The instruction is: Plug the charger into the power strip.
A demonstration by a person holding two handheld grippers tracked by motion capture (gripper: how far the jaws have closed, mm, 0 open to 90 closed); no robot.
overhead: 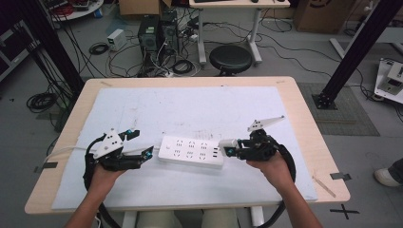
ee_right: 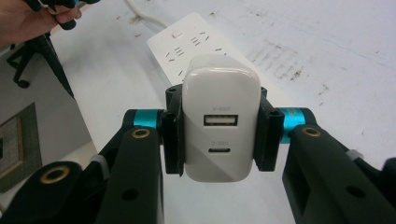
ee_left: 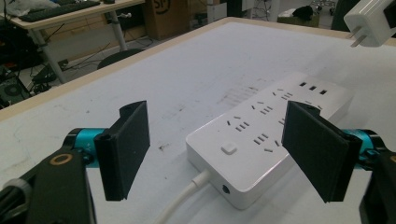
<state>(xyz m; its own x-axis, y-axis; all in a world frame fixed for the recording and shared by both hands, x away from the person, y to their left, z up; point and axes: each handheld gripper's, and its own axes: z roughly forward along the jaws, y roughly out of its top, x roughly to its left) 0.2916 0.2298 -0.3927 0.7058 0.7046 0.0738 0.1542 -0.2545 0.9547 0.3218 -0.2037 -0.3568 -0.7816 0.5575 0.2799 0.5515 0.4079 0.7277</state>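
A white power strip (overhead: pixel 190 152) lies flat on the white mat, its cable (ee_left: pixel 182 205) leaving from its left end. My left gripper (overhead: pixel 142 143) stands open at that end. In the left gripper view the jaws (ee_left: pixel 222 140) are spread wide, with the strip's switch end (ee_left: pixel 243 154) just ahead between them. My right gripper (overhead: pixel 231 148) is at the strip's right end, shut on a white USB charger (overhead: pixel 227 143). The right gripper view shows the charger (ee_right: pixel 220 126) clamped by its sides, ports facing the camera, above the strip (ee_right: pixel 187 42). Its prongs (ee_left: pixel 357 41) point toward the strip.
The white mat (overhead: pixel 190 109) covers most of a wooden table (overhead: pixel 304 109). A black stool (overhead: pixel 230 58) stands behind the far edge. Computers and tangled cables (overhead: pixel 157 47) lie on the floor, with black frame posts (overhead: pixel 351 52) at both sides.
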